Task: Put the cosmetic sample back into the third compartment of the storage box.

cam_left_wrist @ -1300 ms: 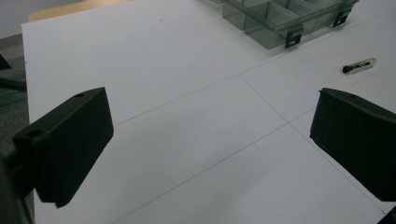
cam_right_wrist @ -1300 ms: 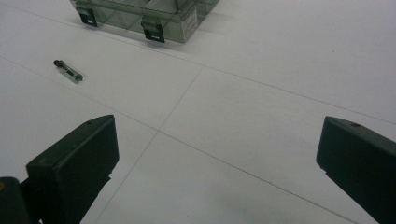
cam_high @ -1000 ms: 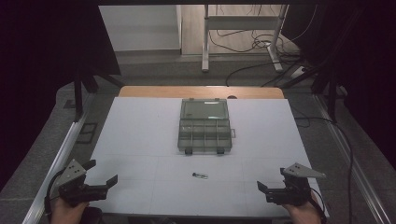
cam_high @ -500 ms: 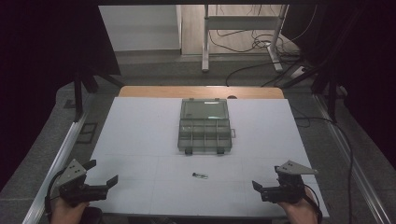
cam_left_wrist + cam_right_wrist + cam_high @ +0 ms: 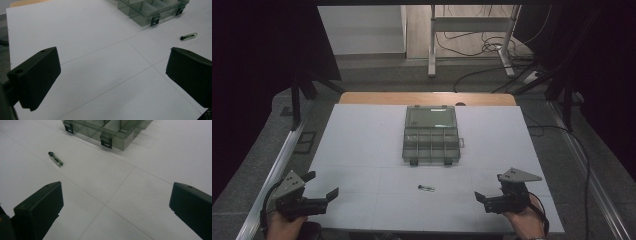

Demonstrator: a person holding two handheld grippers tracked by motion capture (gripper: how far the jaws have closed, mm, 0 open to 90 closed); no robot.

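Small clear vial [image 5: 427, 188] w/ black cap at one end, greenish tint inside, lying flat on its side on the white tabletop [image 5: 362, 150], near the front edge, approx. centre. Lies nearly parallel to that edge, slightly slanted. Just behind it, toward the middle: grey see-through compartment box [image 5: 431, 134], lid open, latches facing the vial, not touching.

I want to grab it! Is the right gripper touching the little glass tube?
Apart. The high view shows bare white table between the right gripper and the little glass tube.
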